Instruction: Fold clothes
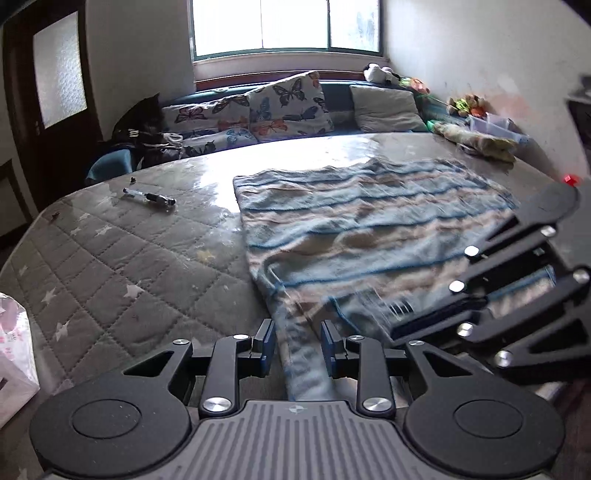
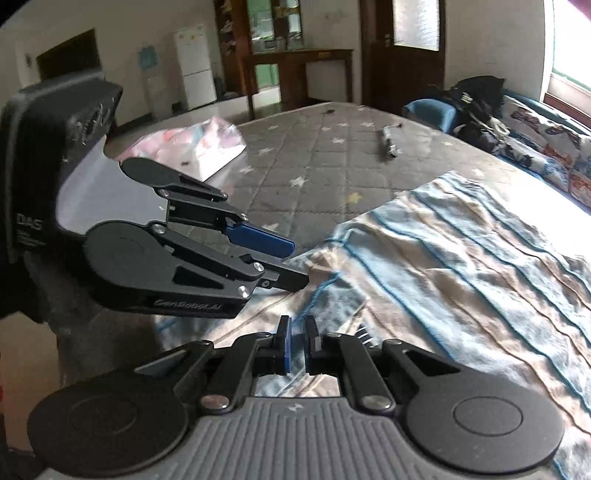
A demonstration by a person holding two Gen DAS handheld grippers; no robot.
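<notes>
Striped cloth (image 1: 369, 221) spread flat on the quilted mattress (image 1: 122, 258), blue and tan bands across it. In the left wrist view, long axis from the near edge up toward the window (image 1: 284, 26); stripes crosswise to that. One near corner drawn out into a narrow strip, pointing straight back between the fingers of the left gripper (image 1: 298, 346).

Left gripper: jaws apart, the strip of cloth lying in the gap, pads not visibly pressing it — released. Right gripper (image 2: 297, 345): jaws nearly together with a thin slit between, low over the near edge of the cloth; whether any fabric is pinched, cannot tell. Each gripper visible in the other's view, the two close together at the same near corner, the left one's blue pad (image 2: 258, 240) just above the cloth's edge.

Around: a pen (image 1: 149, 196) on the bare mattress left of the cloth, well apart from it. A pink-and-white plastic bag (image 2: 188, 146) near the mattress edge. Butterfly-print pillows (image 1: 284, 107) and a grey pillow (image 1: 384, 109) along the far side under the window, dark clothing (image 1: 142, 127) heaped at the left end. Soft toys (image 1: 465, 103) and a clear box (image 1: 495, 125) by the right wall. Nothing lying on the cloth itself — only the grippers over its corner.
</notes>
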